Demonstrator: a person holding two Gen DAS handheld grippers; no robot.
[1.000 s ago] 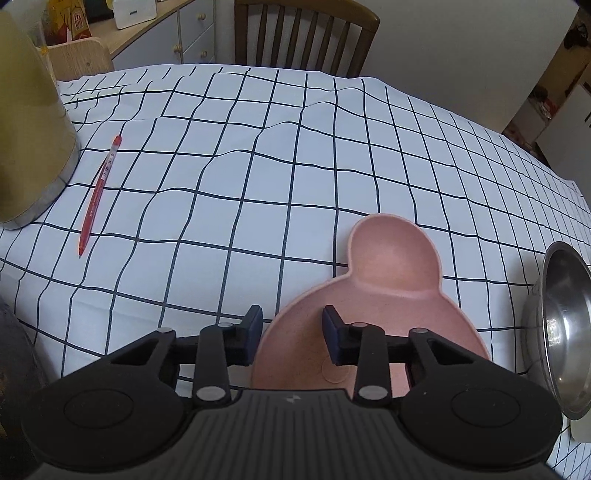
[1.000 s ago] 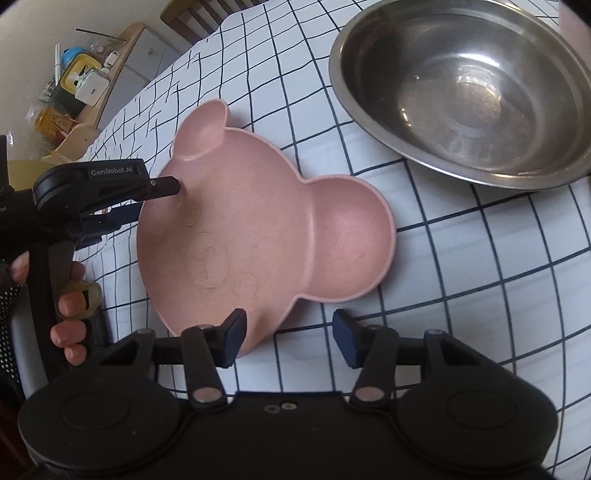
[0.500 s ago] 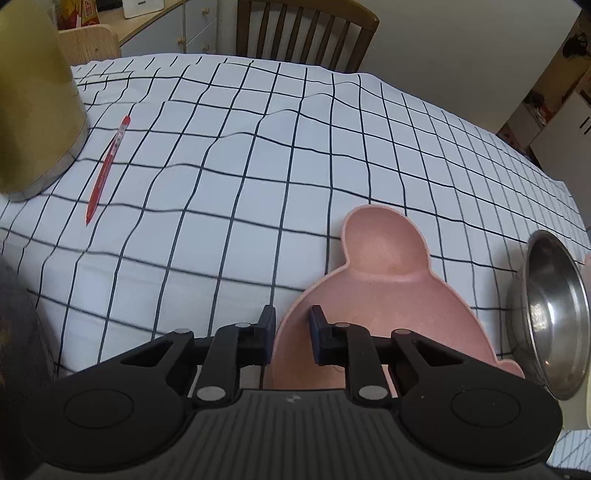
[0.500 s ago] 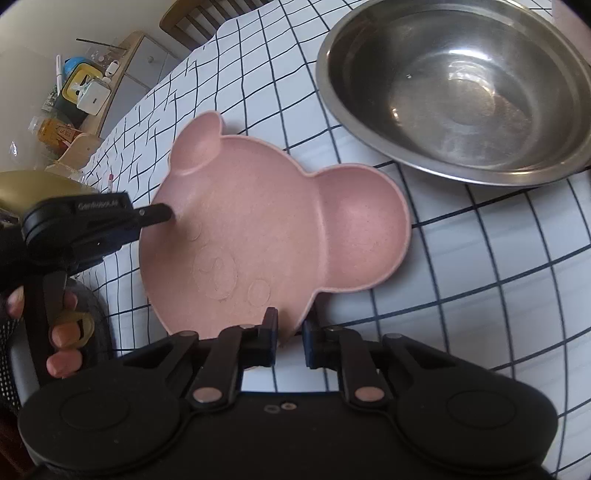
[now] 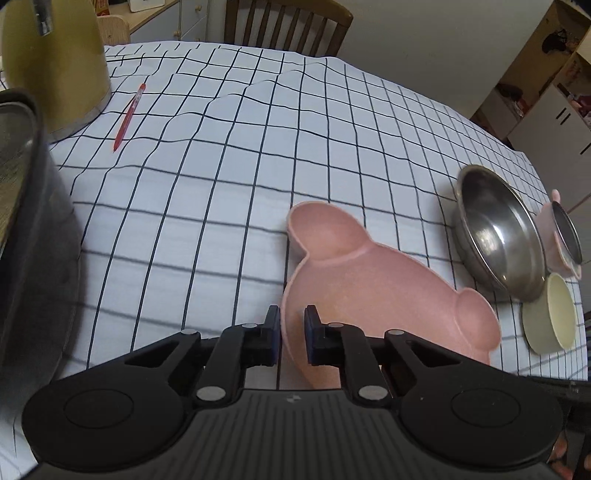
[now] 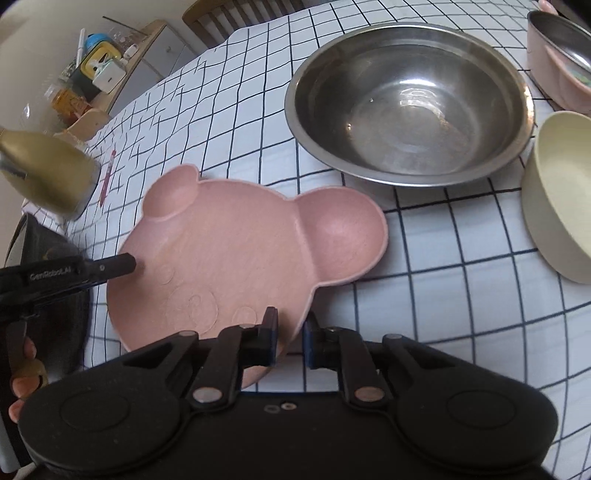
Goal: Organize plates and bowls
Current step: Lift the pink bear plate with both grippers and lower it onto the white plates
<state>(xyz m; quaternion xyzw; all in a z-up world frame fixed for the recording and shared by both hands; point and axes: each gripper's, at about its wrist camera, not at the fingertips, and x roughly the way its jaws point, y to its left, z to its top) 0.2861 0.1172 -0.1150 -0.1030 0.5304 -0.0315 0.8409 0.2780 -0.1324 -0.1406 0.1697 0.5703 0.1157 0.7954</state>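
A pink bear-shaped plate (image 5: 384,295) (image 6: 229,258) is held tilted above the checked tablecloth. My left gripper (image 5: 291,334) is shut on its rim at one side. My right gripper (image 6: 290,338) is shut on the rim at the plate's near edge. A large steel bowl (image 5: 495,236) (image 6: 406,103) stands beyond the plate. A cream bowl (image 5: 550,317) (image 6: 557,192) stands next to it. A pink bowl with a steel liner (image 5: 561,236) (image 6: 557,55) stands behind.
A gold kettle (image 5: 55,62) (image 6: 48,173) stands at the far left with a red pen (image 5: 129,116) beside it. A dark pot (image 5: 26,229) is close on the left. A wooden chair (image 5: 284,22) stands behind the table.
Both grippers closed on the pink plate's rim and lifted it, tilting it. The view drew back, so the cream and pink bowls now show.
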